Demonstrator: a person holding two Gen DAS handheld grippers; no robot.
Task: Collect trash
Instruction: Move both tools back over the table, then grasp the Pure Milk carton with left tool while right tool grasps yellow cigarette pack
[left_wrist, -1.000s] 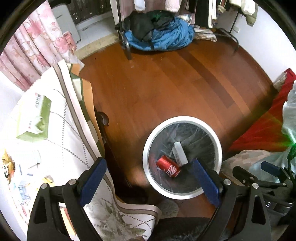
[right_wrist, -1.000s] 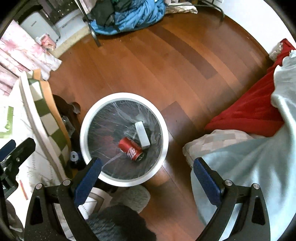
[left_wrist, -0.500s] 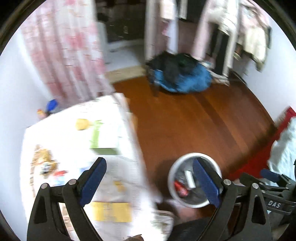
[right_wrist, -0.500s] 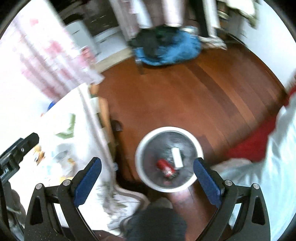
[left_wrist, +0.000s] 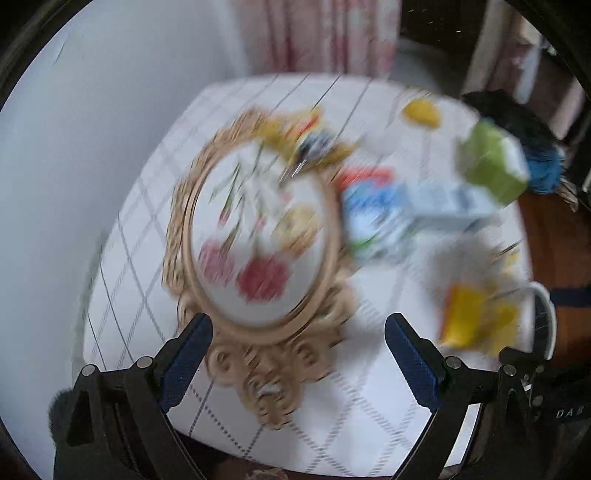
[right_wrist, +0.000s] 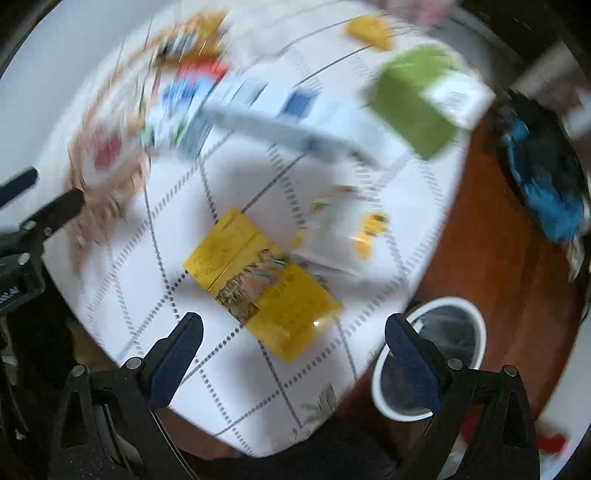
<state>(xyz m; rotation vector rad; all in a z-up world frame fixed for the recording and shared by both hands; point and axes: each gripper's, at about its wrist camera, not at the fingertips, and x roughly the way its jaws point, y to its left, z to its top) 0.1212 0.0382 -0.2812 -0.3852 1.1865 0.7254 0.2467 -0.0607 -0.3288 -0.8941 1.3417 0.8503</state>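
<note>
Both views are blurred. The table (right_wrist: 229, 362), under a white cloth with a grey diamond grid, fills most of each view, with the wooden floor (right_wrist: 491, 258) to its right. On the floor at the table's near right corner stands the white-rimmed bin (right_wrist: 476, 332); its contents cannot be made out.

On the table's left part lies an oval tray (left_wrist: 258, 243) with a scrolled beige rim and a fruit pattern. At the far right stands a green box (right_wrist: 417, 99). Between tray and box lies a pale blue-and-white carton (right_wrist: 280, 110). Nearer, right of centre, a flat yellow wrapper (right_wrist: 266, 284) lies on the cloth, with a white wrapper with yellow marks (right_wrist: 347, 236) just beyond it on the right. Small coloured scraps (left_wrist: 306, 136) sit at the tray's far edge, too smeared to identify.

The left hand-held gripper (left_wrist: 297, 354) hangs over the tray's near rim, released and holding nothing. The right hand-held gripper (right_wrist: 293, 354) hangs over the table's near edge by the yellow wrapper, also released and holding nothing.
</note>
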